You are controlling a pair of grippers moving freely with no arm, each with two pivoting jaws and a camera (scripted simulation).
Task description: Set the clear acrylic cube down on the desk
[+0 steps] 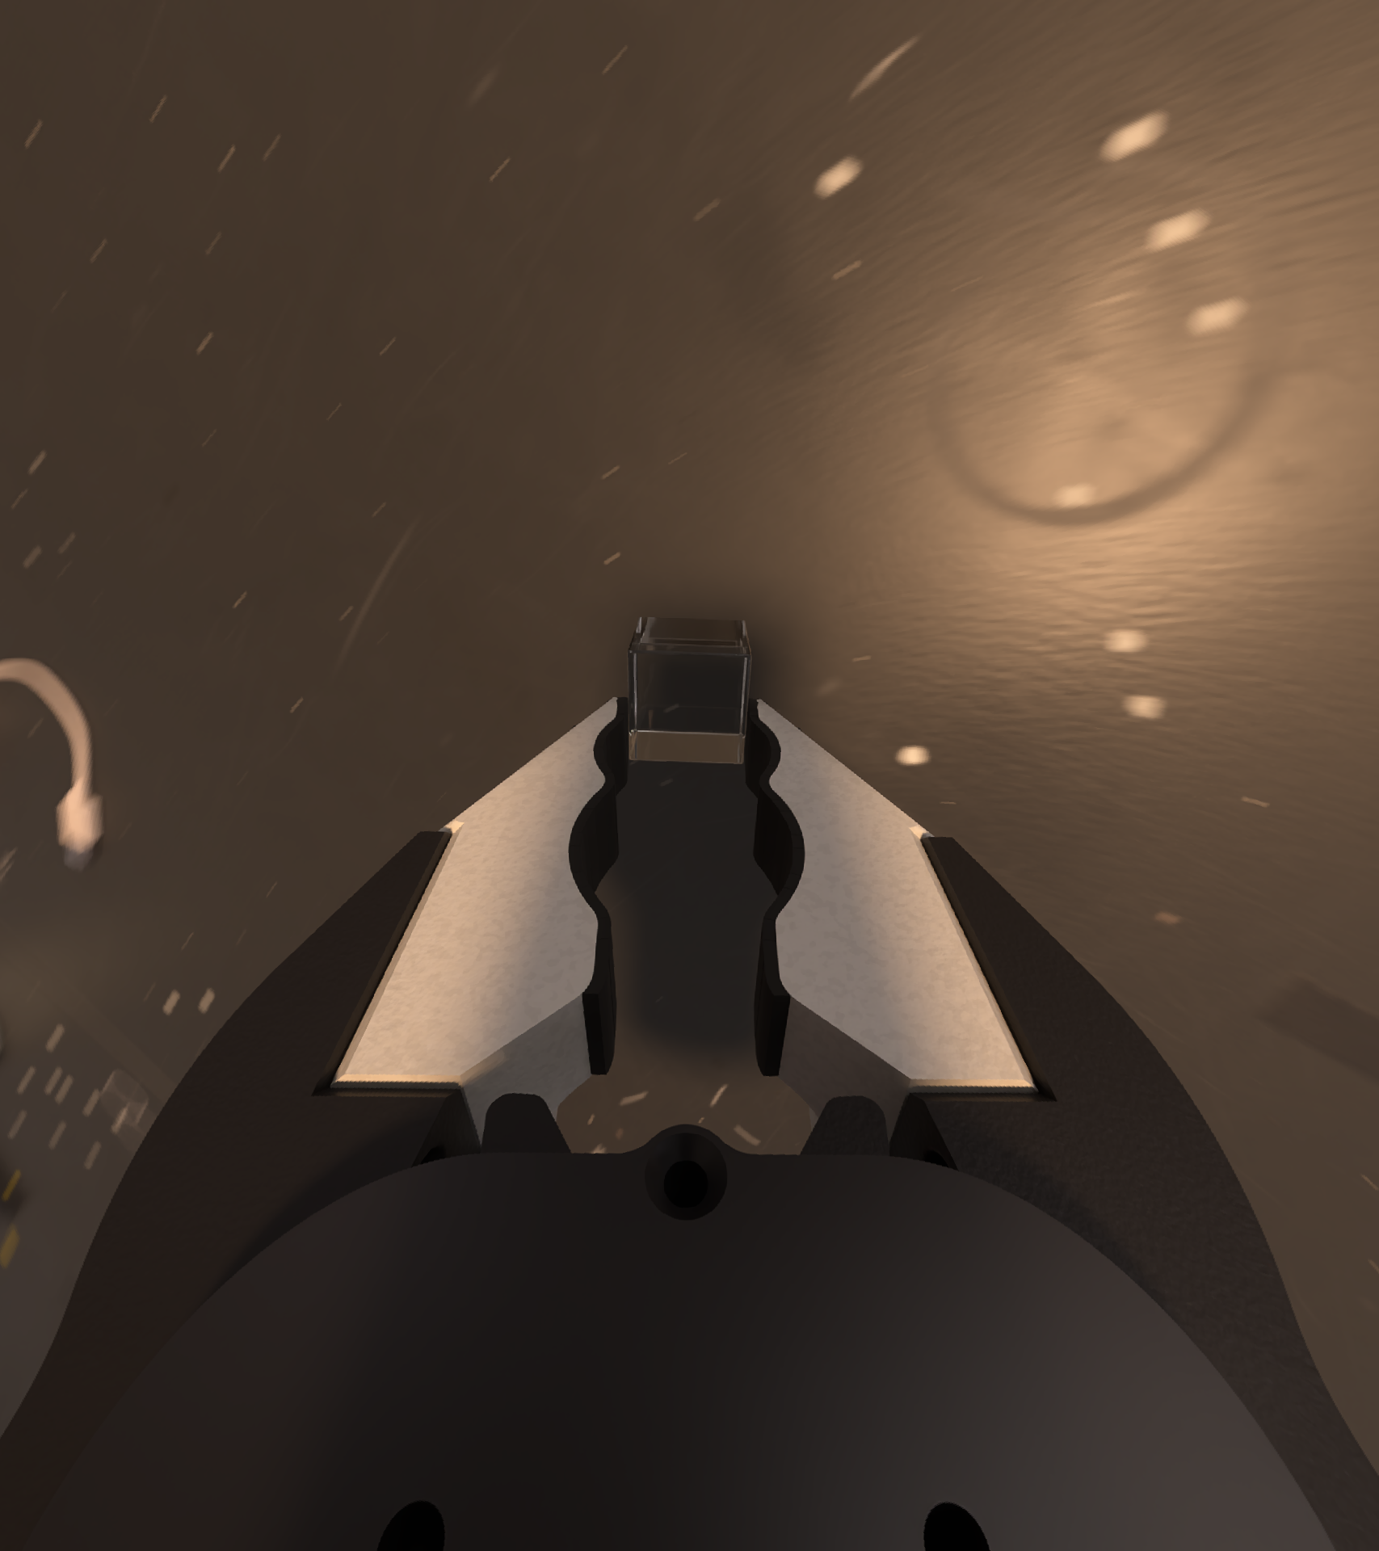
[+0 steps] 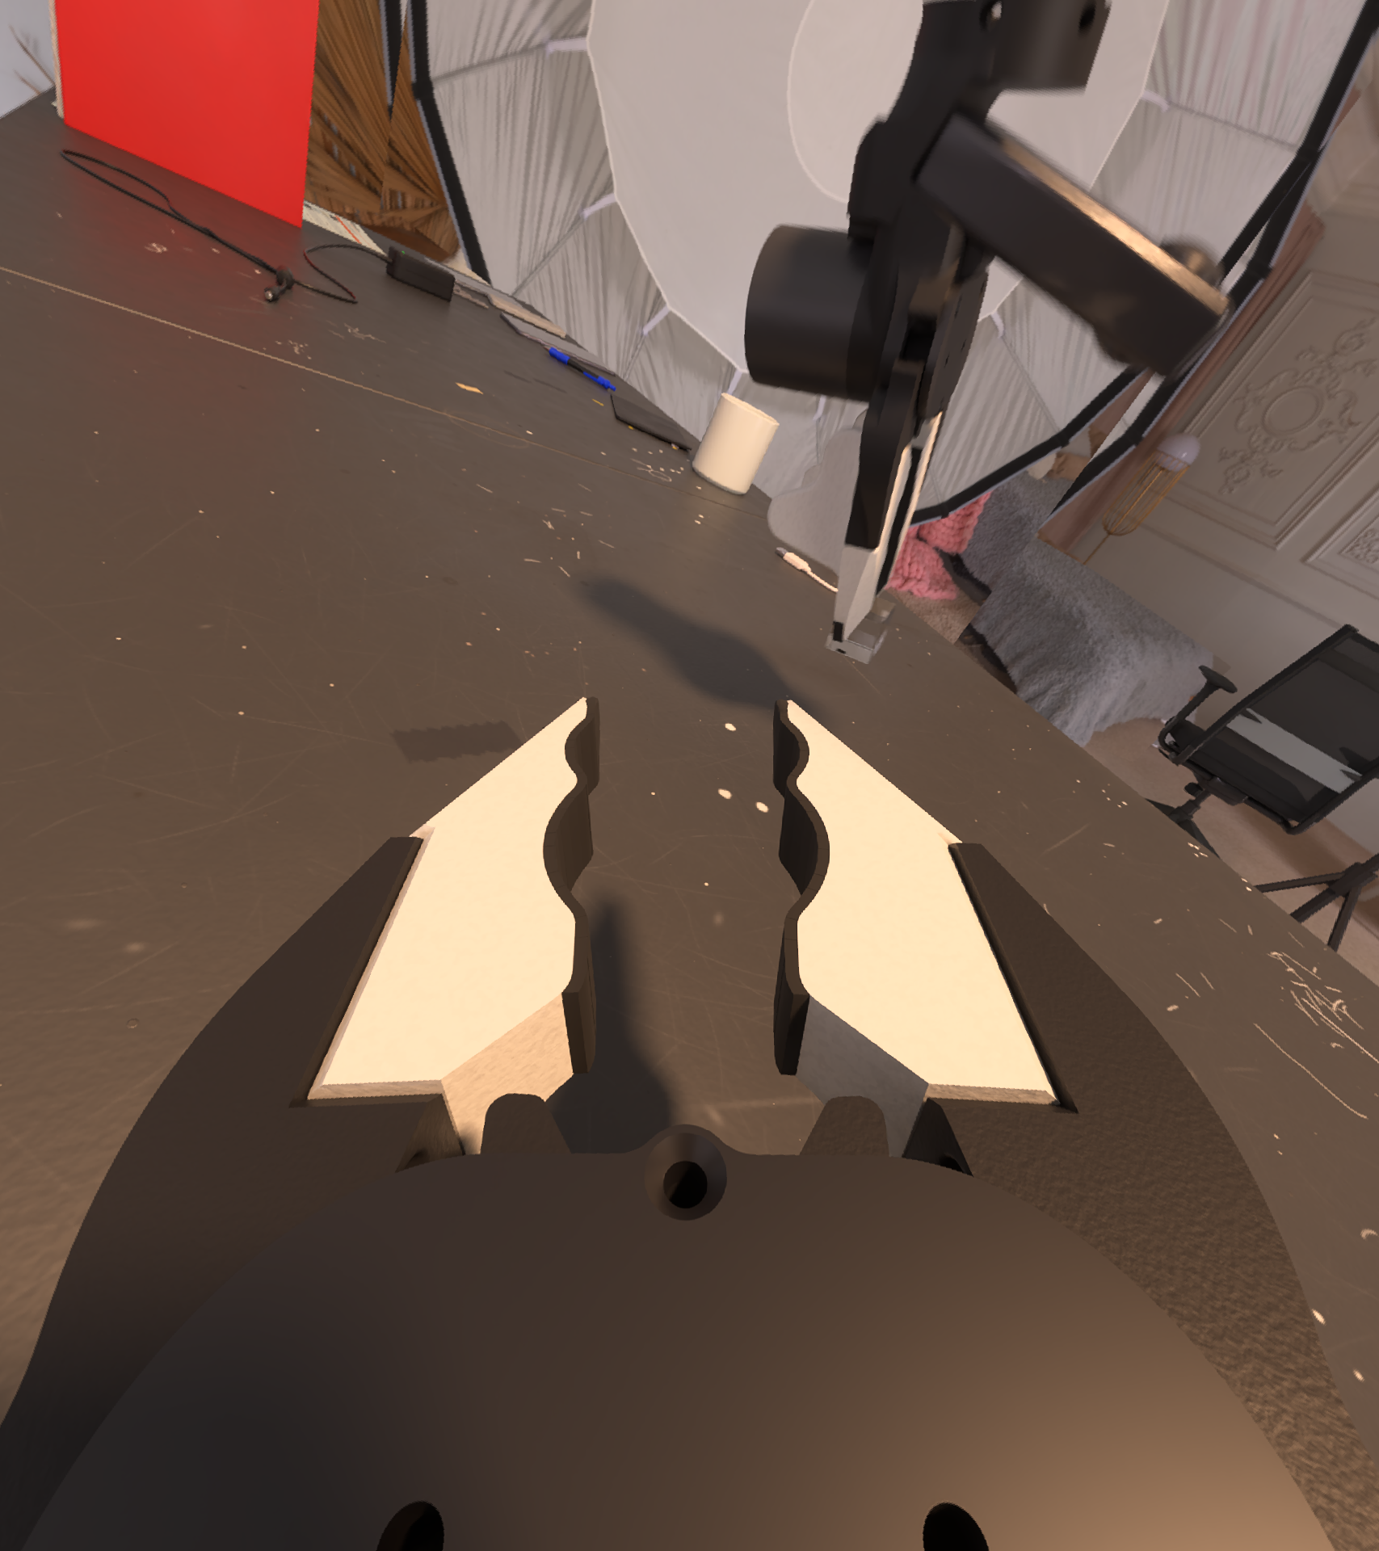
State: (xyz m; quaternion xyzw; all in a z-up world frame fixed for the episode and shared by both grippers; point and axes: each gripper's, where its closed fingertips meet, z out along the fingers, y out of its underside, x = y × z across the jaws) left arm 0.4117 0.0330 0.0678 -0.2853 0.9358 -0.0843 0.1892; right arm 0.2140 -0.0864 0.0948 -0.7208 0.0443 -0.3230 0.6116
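Left hand-held gripper [image 1: 686,722]: matte black rounded body, two tapering black fingers [image 1: 778,839] faced with cream-white plates, wavy scalloped inner edges, round screw hole at the base. Right hand-held gripper [image 2: 686,722]: same build, brighter cream plates.

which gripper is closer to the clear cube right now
Left. The left gripper holds the clear acrylic cube between its fingertips above the desk. The right gripper is open and empty, off to the side.
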